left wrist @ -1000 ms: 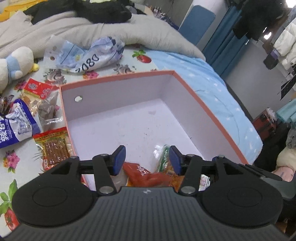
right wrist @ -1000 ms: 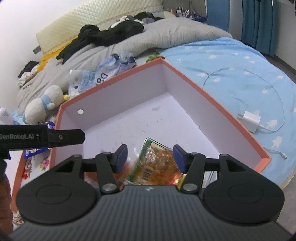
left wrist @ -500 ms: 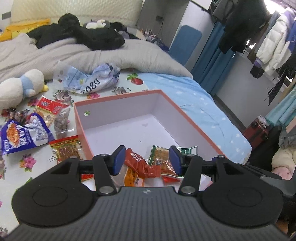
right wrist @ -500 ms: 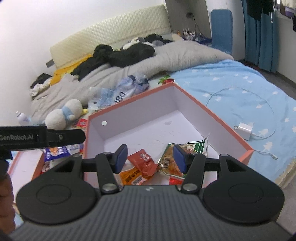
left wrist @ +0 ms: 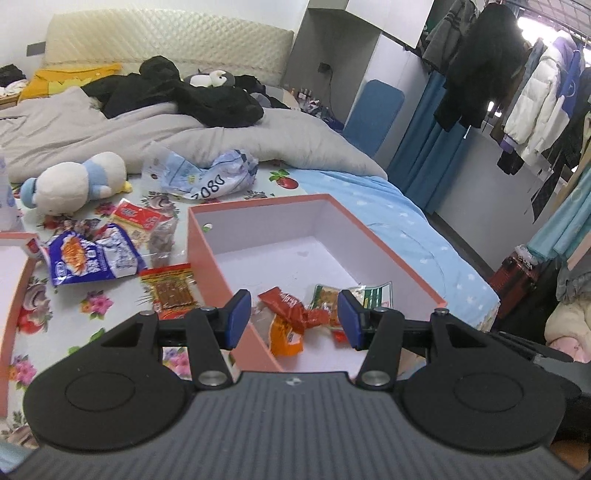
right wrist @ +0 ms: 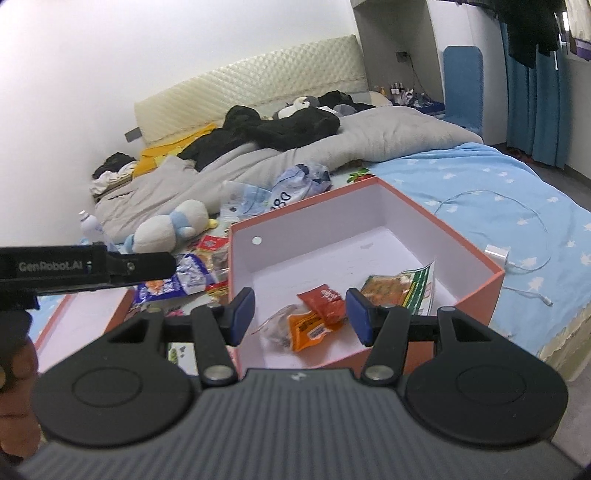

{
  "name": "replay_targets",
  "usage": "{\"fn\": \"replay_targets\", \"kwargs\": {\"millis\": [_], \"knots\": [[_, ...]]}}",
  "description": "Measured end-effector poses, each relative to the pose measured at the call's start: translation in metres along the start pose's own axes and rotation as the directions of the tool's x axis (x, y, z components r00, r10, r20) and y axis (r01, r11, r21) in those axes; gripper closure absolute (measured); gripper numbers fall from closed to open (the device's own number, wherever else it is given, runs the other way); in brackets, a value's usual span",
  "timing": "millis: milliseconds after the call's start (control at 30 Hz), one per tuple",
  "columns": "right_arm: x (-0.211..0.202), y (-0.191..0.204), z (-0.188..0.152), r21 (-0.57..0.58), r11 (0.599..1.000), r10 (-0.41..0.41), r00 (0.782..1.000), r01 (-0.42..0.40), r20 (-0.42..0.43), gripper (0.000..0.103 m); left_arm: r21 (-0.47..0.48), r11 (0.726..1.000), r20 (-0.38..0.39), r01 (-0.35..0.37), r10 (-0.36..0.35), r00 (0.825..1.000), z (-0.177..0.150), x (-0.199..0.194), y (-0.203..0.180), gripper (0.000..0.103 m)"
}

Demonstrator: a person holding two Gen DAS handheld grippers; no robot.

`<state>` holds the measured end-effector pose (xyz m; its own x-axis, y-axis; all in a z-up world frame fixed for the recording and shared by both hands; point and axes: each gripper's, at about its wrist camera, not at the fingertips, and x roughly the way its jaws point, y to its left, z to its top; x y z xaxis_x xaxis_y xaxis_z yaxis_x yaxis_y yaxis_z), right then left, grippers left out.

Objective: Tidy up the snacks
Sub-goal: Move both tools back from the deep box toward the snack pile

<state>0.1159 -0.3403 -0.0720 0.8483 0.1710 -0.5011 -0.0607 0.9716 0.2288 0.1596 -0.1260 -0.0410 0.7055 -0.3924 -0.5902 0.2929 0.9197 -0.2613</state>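
Snack packets [left wrist: 291,314] in box [left wrist: 384,245] (more [left wrist: 92,254] left of it)

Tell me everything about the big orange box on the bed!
The orange box looks like cardboard: salmon-orange outside, white inside, with one small round hole in a side wall. It is open-topped and sits flat on the bed. A few snack packets lie in its near end; the far end is bare.

- I had even, soft indoor light in both views, with only faint shadows inside the box [left wrist: 266,236].
- Daylight flared white at the window [left wrist: 532,22] in the left view's top right corner.
- Fisheye bending curved the wardrobe [left wrist: 332,55] and curtains [right wrist: 535,103] toward the edges.
- The nearest tool bodies looked slightly soft.
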Motion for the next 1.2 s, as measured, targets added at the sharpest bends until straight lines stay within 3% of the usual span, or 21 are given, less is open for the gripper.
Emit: {"fn": "replay_targets", "kwargs": {"millis": [233,567,800,1133,1200], "knots": [[-0.017,0.026,-0.02,-0.06,0.997,0.043,0.999,-0.043,0.014,0.046,-0.023,0.999,0.025,-0.042,0.042,0.999,-0.026,-0.041,0.019,0.045],[-0.019,0.054,-0.057,-0.11,0.987,0.111,0.992,-0.118,-0.065,0.046,-0.109,0.987,0.0,-0.116,0.117,0.993,-0.076,-0.071,0.054,0.045],[-0.001,0.079,-0.063,-0.187,0.976,0.105,0.994,-0.111,-0.042,0.046,-0.15,0.976,-0.018,-0.16,0.159,0.987,-0.08,-0.062,0.084,0.045],[0.034,0.123,-0.071,-0.322,0.941,0.09,0.995,-0.101,-0.048,0.046,-0.181,0.959,-0.037,-0.219,0.216,0.976,-0.061,-0.023,0.134,0.045],[0.041,0.131,-0.069,-0.342,0.934,0.101,0.994,-0.106,-0.033,0.046,-0.159,0.947,-0.028,-0.28,0.279,0.96,-0.056,-0.013,0.146,0.045]]}}
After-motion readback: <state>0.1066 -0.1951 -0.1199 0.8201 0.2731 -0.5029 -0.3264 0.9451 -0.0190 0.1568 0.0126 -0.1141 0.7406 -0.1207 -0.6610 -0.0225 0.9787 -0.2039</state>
